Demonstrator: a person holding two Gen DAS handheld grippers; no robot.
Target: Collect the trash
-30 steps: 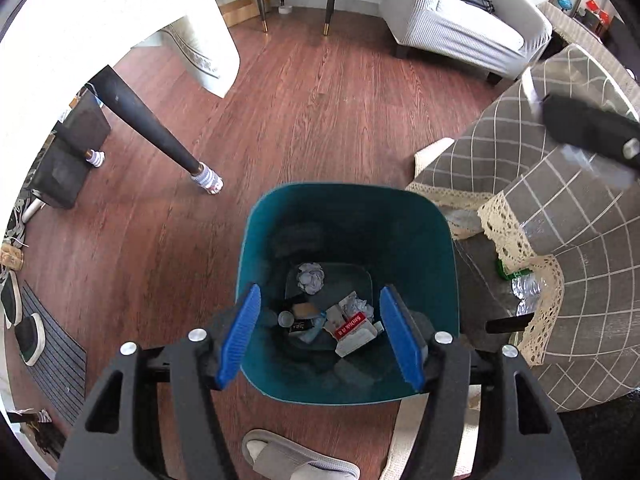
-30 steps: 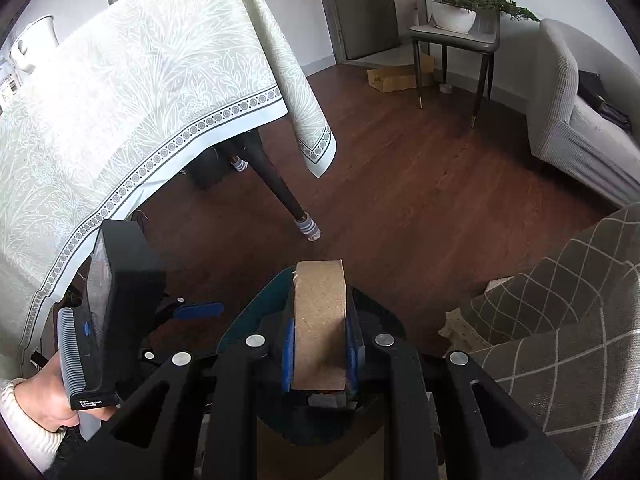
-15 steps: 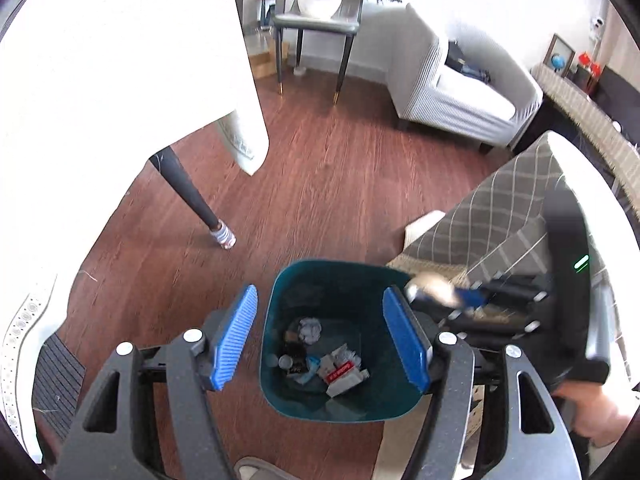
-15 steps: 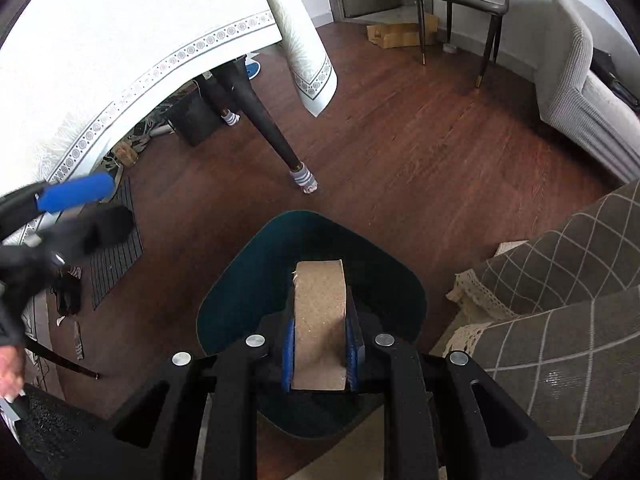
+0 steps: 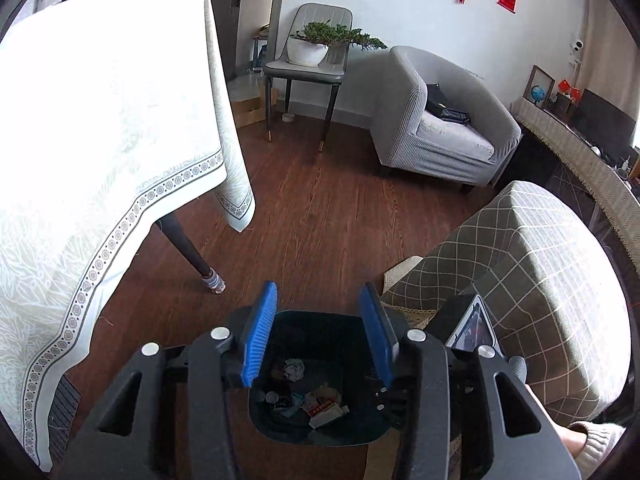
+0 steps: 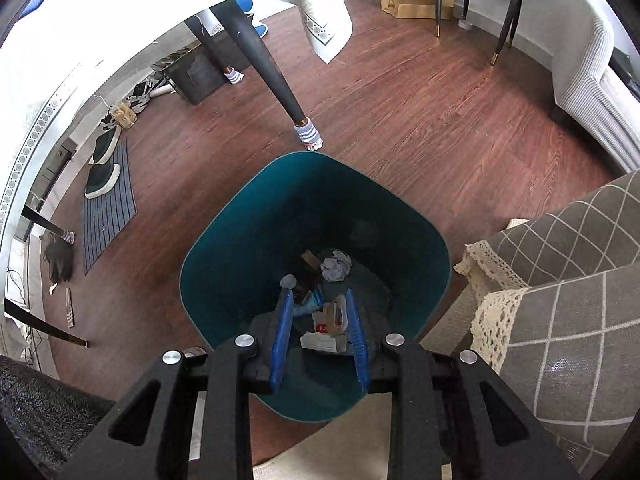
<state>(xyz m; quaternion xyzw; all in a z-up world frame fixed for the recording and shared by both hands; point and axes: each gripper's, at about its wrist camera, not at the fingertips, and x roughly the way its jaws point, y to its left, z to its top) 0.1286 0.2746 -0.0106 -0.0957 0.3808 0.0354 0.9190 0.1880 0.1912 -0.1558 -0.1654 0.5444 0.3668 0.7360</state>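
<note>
A teal trash bin (image 6: 240, 248) stands on the wood floor and holds several scraps: a crumpled white paper (image 6: 337, 267), a brown cardboard piece (image 6: 310, 258) and a red and white packet (image 6: 325, 326). My right gripper (image 6: 318, 300) is open and empty, directly above the bin's mouth. My left gripper (image 5: 318, 300) is open and empty, higher up, with the bin (image 5: 320, 428) below and between its fingers; the crumpled paper (image 5: 294, 370) shows there too. The right gripper's body (image 5: 468, 328) shows beside the left one.
A table with a white cloth (image 5: 100, 140) and a dark leg (image 6: 276, 80) stands to the left. A checked sofa cover (image 6: 568, 280) is to the right. A grey armchair (image 5: 440, 128) and a chair with a plant (image 5: 316, 56) stand at the back. Shoes and a mat (image 6: 106, 200) lie left.
My right gripper opened and the cardboard piece it held is gone from its jaws; it now hangs over the bin. My left gripper has risen and tilted up toward the room.
</note>
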